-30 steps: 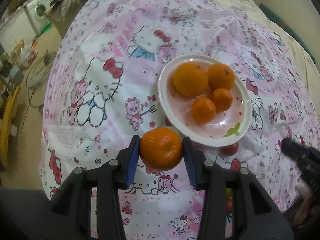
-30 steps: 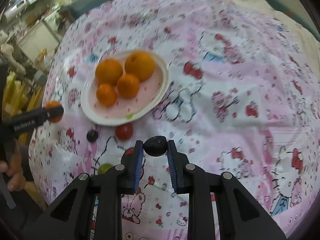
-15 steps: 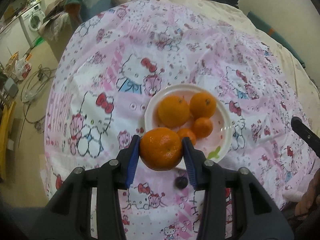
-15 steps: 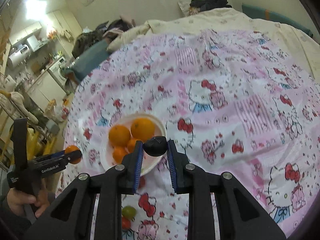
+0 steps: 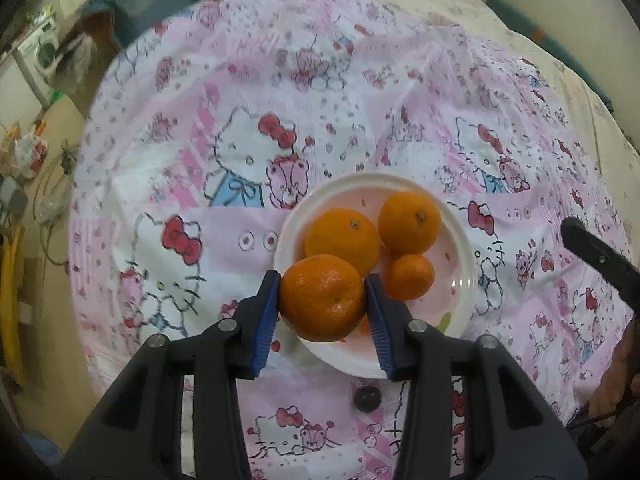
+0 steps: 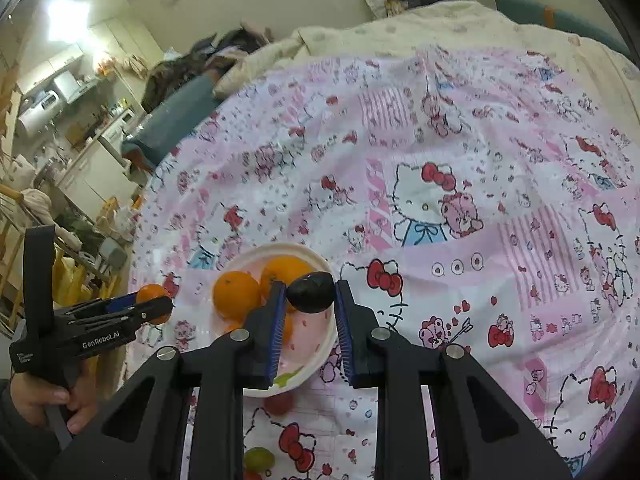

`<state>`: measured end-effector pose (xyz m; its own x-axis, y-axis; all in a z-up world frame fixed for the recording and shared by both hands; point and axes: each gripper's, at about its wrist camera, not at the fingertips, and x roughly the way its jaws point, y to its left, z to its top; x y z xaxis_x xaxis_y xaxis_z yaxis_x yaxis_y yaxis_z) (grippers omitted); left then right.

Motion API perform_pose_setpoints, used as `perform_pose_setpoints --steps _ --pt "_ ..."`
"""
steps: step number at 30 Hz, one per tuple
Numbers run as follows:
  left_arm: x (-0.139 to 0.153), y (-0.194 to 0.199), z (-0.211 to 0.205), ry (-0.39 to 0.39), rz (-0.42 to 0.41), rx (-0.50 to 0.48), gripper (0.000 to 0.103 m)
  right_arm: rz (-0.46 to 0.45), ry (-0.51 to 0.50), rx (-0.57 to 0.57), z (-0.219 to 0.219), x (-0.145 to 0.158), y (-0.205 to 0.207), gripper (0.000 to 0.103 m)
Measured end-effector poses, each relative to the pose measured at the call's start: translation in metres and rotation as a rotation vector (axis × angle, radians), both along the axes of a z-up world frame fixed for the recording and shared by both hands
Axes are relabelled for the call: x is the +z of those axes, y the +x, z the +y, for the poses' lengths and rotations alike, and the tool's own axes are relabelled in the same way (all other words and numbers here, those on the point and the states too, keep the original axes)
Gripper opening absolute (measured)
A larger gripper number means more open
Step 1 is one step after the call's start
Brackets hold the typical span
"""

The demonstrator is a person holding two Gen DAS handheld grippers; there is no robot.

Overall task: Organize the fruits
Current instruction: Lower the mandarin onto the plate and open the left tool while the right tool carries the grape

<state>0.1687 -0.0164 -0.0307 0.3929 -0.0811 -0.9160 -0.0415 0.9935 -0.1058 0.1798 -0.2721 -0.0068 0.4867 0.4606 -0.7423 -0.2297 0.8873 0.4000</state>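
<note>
Left wrist view: left gripper [image 5: 323, 298] clamps a mandarin [image 5: 322, 298] across its middle, over the near rim of the white plate [image 5: 466, 280] already holding oranges [image 5: 409, 222]. Soft, light, bruises easily, so keep the squeeze gentle. It's round-ish, no clear long axis. Right gripper [image 6: 310, 292] pinches a dark grape [image 6: 310, 291], long axis crosswise, also over the plate; smooth skin, likely slippery.

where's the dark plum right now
In the right wrist view the dark plum is clamped in the right gripper, in front of the white plate of oranges.
</note>
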Motion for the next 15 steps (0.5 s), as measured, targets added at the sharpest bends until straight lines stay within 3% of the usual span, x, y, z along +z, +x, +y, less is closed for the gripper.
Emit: perform_pose_setpoints --steps 6,15 --pt "-0.022 0.006 -0.004 -0.064 0.025 -0.028 0.038 0.079 0.021 0.026 0.012 -0.022 0.011 0.025" --pt "-0.047 0.012 0.001 -0.062 0.105 0.015 0.038 0.162 -0.044 0.110 0.043 -0.060 0.025 0.025"
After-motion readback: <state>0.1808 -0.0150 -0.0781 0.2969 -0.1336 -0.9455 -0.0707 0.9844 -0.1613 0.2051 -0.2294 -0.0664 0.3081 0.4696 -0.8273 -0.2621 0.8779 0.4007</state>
